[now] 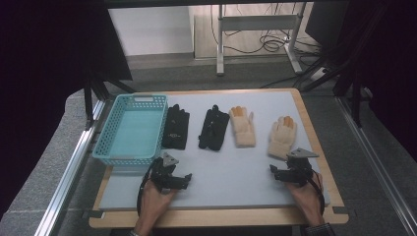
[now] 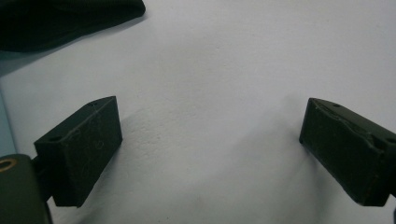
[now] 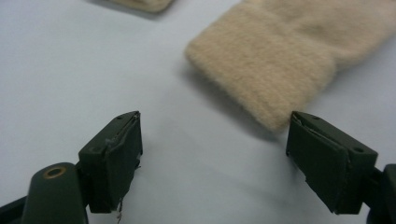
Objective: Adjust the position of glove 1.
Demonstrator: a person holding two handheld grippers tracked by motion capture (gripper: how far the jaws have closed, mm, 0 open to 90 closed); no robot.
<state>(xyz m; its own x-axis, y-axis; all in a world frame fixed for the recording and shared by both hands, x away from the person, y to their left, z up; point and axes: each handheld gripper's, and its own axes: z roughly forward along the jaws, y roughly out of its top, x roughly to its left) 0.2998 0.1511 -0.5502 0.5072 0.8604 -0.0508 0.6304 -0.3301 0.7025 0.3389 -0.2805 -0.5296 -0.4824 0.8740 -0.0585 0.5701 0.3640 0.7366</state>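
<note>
Beige glove cuff sits just ahead of right jaws

Beige fleece glove nearest the table's right edge (image 1: 282, 136) lies with its cuff toward the person and its orange-tipped fingers pointing away; long axis runs roughly front to back, tilted slightly. Right gripper (image 1: 274, 169) is the nearer one: jaws spread wide, nothing between them, cuff corner (image 3: 275, 70) just ahead and toward the right-hand jaw. Likely next move is a short push forward to straddle the cuff. Left gripper (image 1: 189, 176) also gapes empty over bare grey mat (image 2: 210, 93), with a black glove (image 1: 175, 128) ahead of it, beside the turquoise basket (image 1: 110, 150). Second black glove (image 1: 213, 128) and second beige glove (image 1: 243, 126) lie between, all apart.
</note>
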